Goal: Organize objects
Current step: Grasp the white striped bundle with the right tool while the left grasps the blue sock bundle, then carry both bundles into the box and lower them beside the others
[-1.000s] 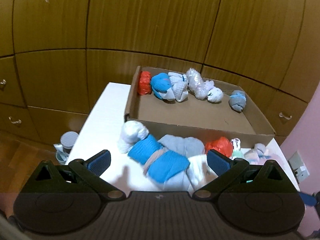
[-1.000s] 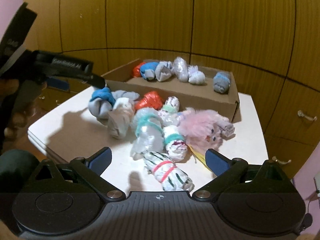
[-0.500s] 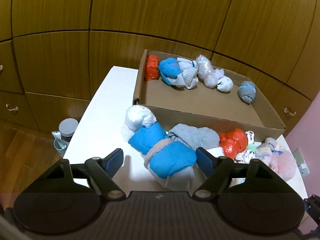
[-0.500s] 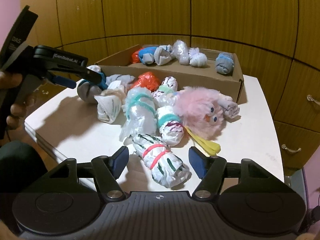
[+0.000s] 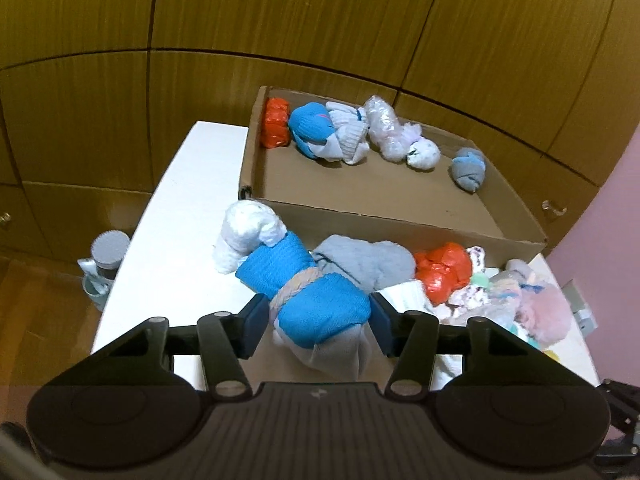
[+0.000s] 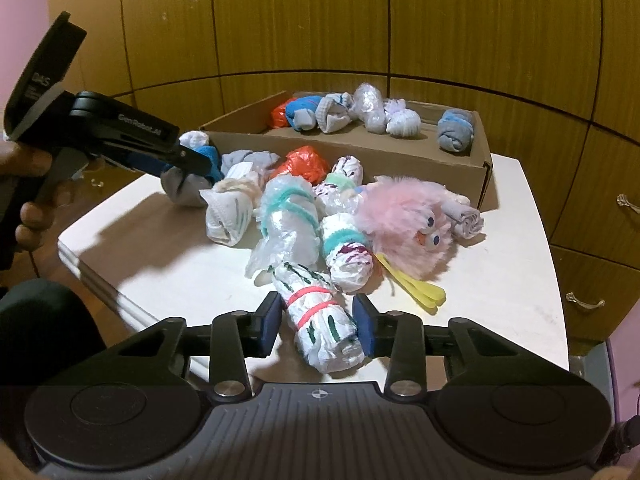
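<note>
A blue sock bundle [image 5: 320, 308] tied with a braided band lies on the white table [image 5: 180, 240]. My left gripper [image 5: 318, 328] is closing on it, and both pads touch its sides. From the right wrist view, the left gripper [image 6: 192, 162] reaches into the pile's left end. A white plastic-bag bundle with red bands [image 6: 320, 324] lies at the table's near edge. My right gripper [image 6: 318, 326] is closing around it, pads against its sides. Behind stands an open cardboard box [image 5: 400, 226] with several bundles along its far wall.
More wrapped bundles and a pink fluffy toy [image 6: 404, 224] with yellow legs are piled in front of the box. A grey-lidded jar [image 5: 109, 250] stands on the floor left of the table. Wooden cabinet doors [image 5: 280, 20] close off the back. A hand [image 6: 24, 184] holds the left gripper.
Both grippers' jaws have come in from wide open to the sides of their bundles. The left camera has tipped a little further down over the blue bundle.
</note>
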Tool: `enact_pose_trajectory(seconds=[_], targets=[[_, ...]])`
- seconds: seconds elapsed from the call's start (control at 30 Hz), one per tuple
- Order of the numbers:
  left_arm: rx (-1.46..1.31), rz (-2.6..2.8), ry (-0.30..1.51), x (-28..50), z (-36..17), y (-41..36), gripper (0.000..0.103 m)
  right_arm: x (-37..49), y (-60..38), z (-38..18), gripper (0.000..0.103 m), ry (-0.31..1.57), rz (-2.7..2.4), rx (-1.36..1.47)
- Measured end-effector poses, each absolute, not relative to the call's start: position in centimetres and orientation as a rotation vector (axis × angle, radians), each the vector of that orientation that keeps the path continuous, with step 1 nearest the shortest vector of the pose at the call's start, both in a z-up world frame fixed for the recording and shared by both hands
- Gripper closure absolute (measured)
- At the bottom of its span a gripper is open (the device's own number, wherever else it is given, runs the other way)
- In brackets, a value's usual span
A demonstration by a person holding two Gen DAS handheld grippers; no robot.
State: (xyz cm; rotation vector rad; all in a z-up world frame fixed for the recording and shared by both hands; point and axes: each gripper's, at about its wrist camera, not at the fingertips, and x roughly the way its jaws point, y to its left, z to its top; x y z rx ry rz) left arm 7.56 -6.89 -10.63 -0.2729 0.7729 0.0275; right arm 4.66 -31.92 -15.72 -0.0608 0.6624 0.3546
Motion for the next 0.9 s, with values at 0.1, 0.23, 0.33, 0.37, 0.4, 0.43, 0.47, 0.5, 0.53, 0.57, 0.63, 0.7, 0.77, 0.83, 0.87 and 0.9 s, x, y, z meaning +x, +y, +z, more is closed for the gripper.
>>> enact_pose_trajectory(seconds=[0.1, 0.23, 0.33, 0.37, 0.4, 0.43, 0.47, 0.5, 0.53, 0.57, 0.63, 0.7, 0.77, 0.83, 0.87, 0.9], targets=[[-0.256, 0.008, 0.771, 7.3, -10.5, -7.2, 0.057, 4.5, -32.3, -15.6, 0.059, 0.663, 0.352, -0.051], [-0.225, -0.008, 0.763, 6.7, -10.3, -7.3, 0.058, 4.4, -32.9, -15.0, 0.06, 0.659, 0.357, -0.029], [-0.201, -0.006, 0.749, 6.1, -9.9, -7.3, 0.058, 4.2, -33.3, -14.3, 0.061, 0.652, 0.361, -0.01], [-0.191, -0.008, 0.744, 5.9, -9.7, -7.3, 0.058, 4.2, -33.5, -14.1, 0.061, 0.65, 0.365, -0.005], [-0.182, -0.008, 0.74, 5.7, -9.4, -7.4, 0.058, 4.2, -33.6, -13.8, 0.063, 0.648, 0.367, 0.002], [-0.167, -0.011, 0.733, 5.5, -9.1, -7.6, 0.058, 4.2, -33.8, -13.6, 0.064, 0.645, 0.371, 0.011], [-0.147, -0.016, 0.725, 5.2, -8.7, -7.8, 0.058, 4.1, -34.0, -13.2, 0.064, 0.641, 0.375, 0.027], [-0.129, -0.02, 0.718, 5.0, -8.4, -7.9, 0.058, 4.1, -34.2, -12.9, 0.063, 0.638, 0.378, 0.039], [-0.116, -0.019, 0.713, 5.0, -8.2, -8.0, 0.058, 4.1, -34.4, -12.5, 0.063, 0.632, 0.38, 0.046], [-0.105, -0.021, 0.711, 5.0, -8.1, -8.1, 0.058, 4.2, -34.5, -12.2, 0.063, 0.627, 0.379, 0.045], [-0.084, -0.017, 0.711, 5.2, -8.2, -8.1, 0.058, 4.5, -34.5, -12.0, 0.063, 0.624, 0.38, 0.033], [-0.089, -0.012, 0.721, 5.2, -8.7, -8.0, 0.058, 4.8, -34.3, -12.3, 0.063, 0.633, 0.375, 0.022], [-0.095, -0.015, 0.727, 5.1, -9.1, -7.9, 0.058, 4.7, -34.0, -12.6, 0.062, 0.644, 0.378, 0.014], [-0.087, -0.024, 0.731, 4.7, -9.3, -7.8, 0.058, 4.4, -33.7, -13.0, 0.06, 0.653, 0.381, 0.0], [-0.089, -0.027, 0.734, 4.7, -9.5, -7.7, 0.058, 4.3, -33.5, -13.1, 0.059, 0.659, 0.386, -0.008], [-0.089, -0.033, 0.737, 4.6, -9.5, -7.5, 0.058, 4.3, -33.2, -13.4, 0.057, 0.67, 0.396, -0.015]])
